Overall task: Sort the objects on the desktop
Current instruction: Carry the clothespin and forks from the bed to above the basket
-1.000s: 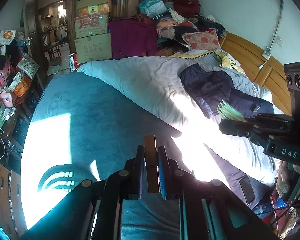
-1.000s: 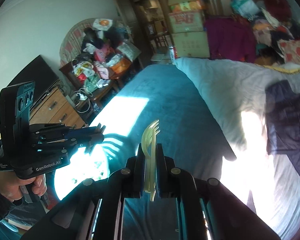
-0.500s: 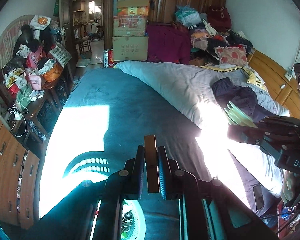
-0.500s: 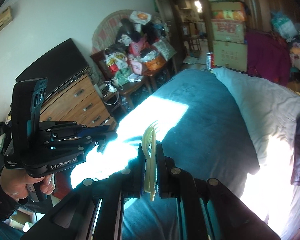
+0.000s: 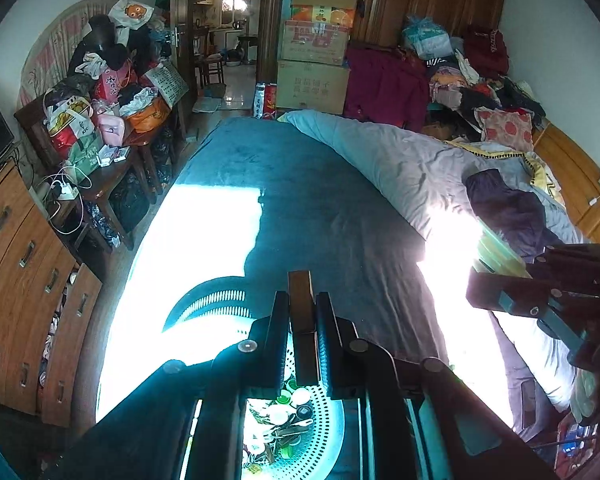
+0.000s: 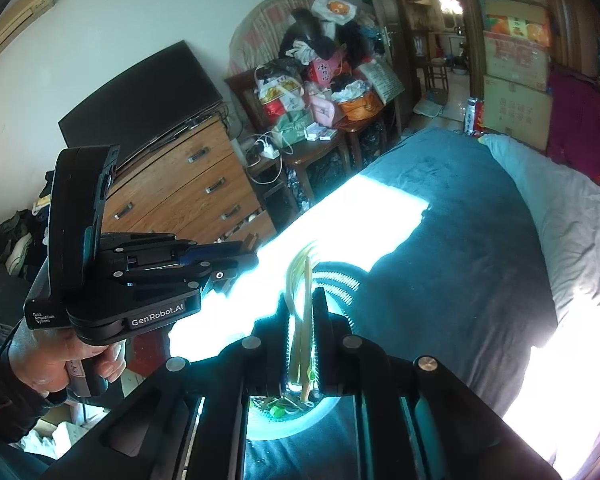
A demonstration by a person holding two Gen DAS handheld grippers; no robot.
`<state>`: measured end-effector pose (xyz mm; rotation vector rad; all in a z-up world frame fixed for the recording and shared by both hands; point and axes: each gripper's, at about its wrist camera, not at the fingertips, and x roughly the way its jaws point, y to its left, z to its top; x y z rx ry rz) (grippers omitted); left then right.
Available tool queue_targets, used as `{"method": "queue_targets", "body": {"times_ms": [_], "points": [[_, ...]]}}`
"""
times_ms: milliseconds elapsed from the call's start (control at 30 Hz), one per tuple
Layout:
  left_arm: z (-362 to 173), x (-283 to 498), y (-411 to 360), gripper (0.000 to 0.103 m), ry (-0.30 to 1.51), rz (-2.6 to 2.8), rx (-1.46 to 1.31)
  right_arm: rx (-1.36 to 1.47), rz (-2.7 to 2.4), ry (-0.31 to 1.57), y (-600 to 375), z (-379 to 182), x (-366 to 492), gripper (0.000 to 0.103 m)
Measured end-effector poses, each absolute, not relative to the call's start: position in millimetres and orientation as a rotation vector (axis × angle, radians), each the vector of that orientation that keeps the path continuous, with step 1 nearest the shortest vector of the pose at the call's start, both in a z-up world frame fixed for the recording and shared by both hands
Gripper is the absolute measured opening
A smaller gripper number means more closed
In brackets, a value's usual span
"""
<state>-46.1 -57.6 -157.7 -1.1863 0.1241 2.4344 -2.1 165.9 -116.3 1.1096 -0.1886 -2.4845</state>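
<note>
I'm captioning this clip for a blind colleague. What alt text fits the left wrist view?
The left gripper is shut on a brown wooden block, held above a white perforated basket of small items on a teal bed. The right gripper, holding pale yellow plastic strips, enters from the right; sunlight glares across a cluttered bedroom.

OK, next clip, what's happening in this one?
A person holds a handheld gripper in each hand over a bed with a teal blanket. The left gripper has its jaws shut on a small brown wooden block; the right gripper has its jaws shut on a pale yellow-green comb. Both hover above a perforated white basket already holding small mixed items, in bright sunlight. Neither object has been released yet.
</note>
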Motion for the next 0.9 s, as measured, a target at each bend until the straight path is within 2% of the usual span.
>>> {"method": "queue_targets", "body": {"times_ms": [567,900], "points": [[-199,-71,-112,0.014,0.079,2.421,-1.326,1.280,-2.288,-0.166,94,-152,-53,0.011],[-217,-77,-125,0.014,0.047,2.416,-1.378,1.322,-2.253,-0.141,91,-162,-58,0.011]]}}
